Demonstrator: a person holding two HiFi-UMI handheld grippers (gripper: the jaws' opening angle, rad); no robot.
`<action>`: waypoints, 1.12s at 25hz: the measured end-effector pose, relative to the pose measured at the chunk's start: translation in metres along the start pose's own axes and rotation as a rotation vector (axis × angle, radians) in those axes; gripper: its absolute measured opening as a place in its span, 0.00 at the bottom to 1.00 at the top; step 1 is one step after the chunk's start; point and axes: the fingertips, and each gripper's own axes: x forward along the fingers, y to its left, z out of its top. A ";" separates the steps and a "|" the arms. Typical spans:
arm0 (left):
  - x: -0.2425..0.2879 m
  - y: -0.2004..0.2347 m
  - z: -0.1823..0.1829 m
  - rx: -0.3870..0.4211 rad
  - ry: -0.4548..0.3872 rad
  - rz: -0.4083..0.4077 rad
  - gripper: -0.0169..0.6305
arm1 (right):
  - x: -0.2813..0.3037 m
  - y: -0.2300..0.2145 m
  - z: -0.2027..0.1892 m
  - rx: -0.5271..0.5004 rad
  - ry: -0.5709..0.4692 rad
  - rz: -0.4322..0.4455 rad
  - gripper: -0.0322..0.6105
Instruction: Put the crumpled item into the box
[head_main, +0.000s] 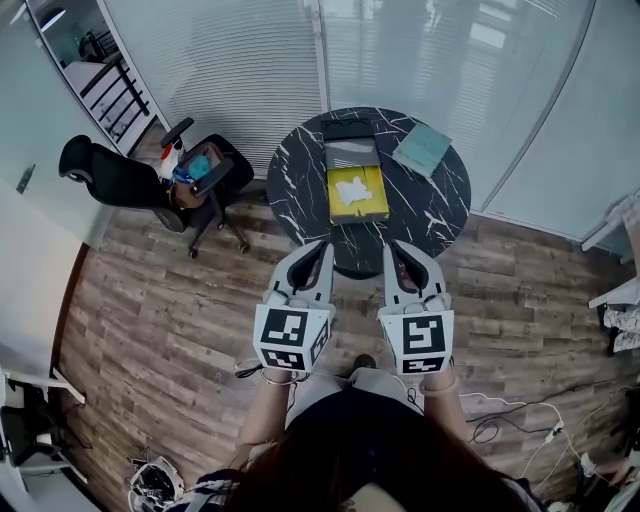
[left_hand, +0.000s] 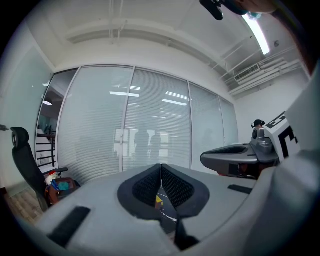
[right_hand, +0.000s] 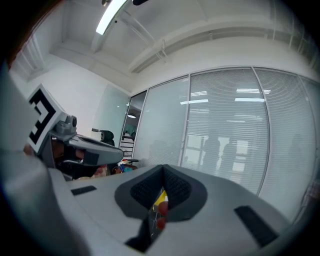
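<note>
L gripper (left_hand: 160, 166): jaws shut, pads meeting along the centre line, nothing between them. R gripper (right_hand: 162, 172): jaws closed to a thin slit, no load. Only a sliver of yellow and red shows through the gap, too small to identify. Ref. landmark: yellow box (head_main: 334, 200), open-topped, on the round black marble bench (head_main: 440, 205). Both grippers sit side by side on the near side of the box, well apart from it. Their tips point toward it, above the wood floor (head_main: 150, 330) by the bench's near edge. The white crumpled item (head_main: 352, 190) lies inside the box, approx. central, touching neither gripper. Touching the box's far end: a dark grey tray or lid (head_main: 351, 150); can't tell which. Far right of the box: a teal book (head_main: 422, 148), flat on the bench. Well left of the box, off the bench: a black office chair (head_main: 140, 178). Step status (judgement): the item is already in the box, so placement reads as done, w/ both tools empty and clear. Next move: none needed on the item. If the grey piece is a lid, fitting it would call for opening one set of jaws and gripping its edge w/o disturbing the item.
</note>
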 end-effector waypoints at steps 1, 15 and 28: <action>-0.001 -0.001 -0.001 0.000 0.002 -0.004 0.07 | -0.001 0.002 -0.001 0.002 0.003 0.001 0.09; -0.020 -0.010 -0.006 -0.018 0.008 -0.023 0.07 | -0.020 0.016 -0.002 0.015 0.012 -0.009 0.09; -0.018 -0.014 -0.007 -0.030 0.016 -0.037 0.07 | -0.018 0.021 0.001 0.028 -0.002 0.007 0.09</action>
